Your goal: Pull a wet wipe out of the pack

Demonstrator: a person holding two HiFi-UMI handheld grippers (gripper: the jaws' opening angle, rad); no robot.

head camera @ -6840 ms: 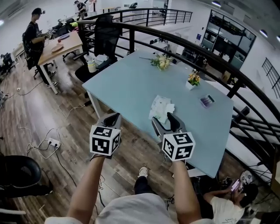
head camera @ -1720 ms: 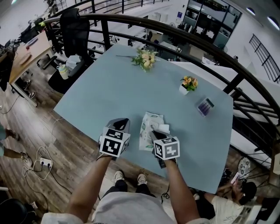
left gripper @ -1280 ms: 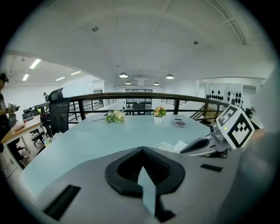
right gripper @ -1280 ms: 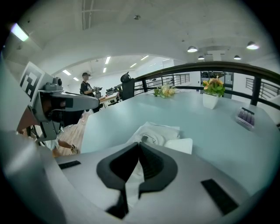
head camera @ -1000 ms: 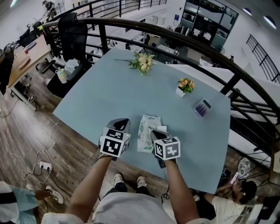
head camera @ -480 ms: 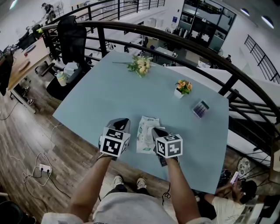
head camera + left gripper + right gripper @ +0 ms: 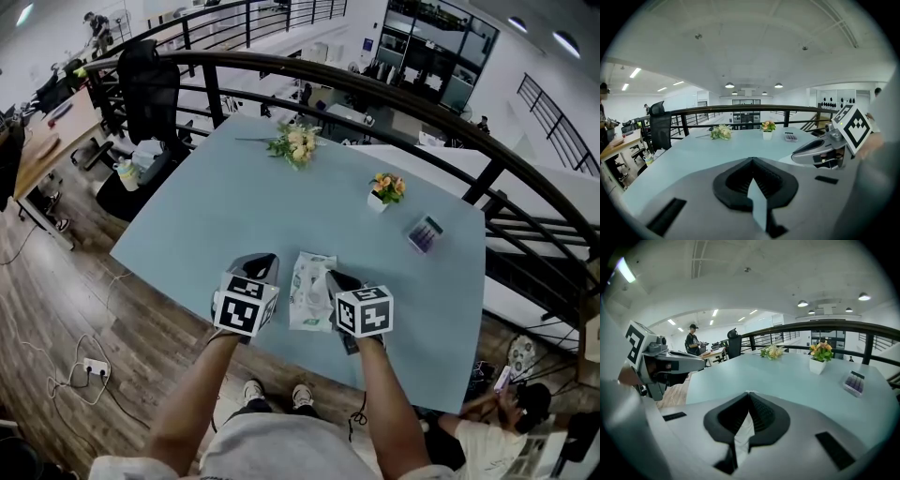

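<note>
Between the right gripper's (image 7: 749, 397) clenched jaws sits a crumpled white wet wipe (image 7: 740, 437); the left gripper (image 7: 751, 161) is clenched empty. White-green pack (image 7: 307, 291), pale-blue table (image 7: 234, 206), black railing (image 7: 394, 89) beyond.

Left tool (image 7: 257, 261) and right tool (image 7: 336, 278): grey moulded shells, black ribbed inner faces, each with a white cube (image 7: 236, 305) bearing black square markers. Clothing: light grey short-sleeved top (image 7: 281, 450), white shoes (image 7: 253, 388).

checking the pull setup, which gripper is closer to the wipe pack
Right. The right gripper is over the wipe pack, jaws shut on a white wet wipe. The left gripper sits just off the pack's left edge, not on it.
</note>
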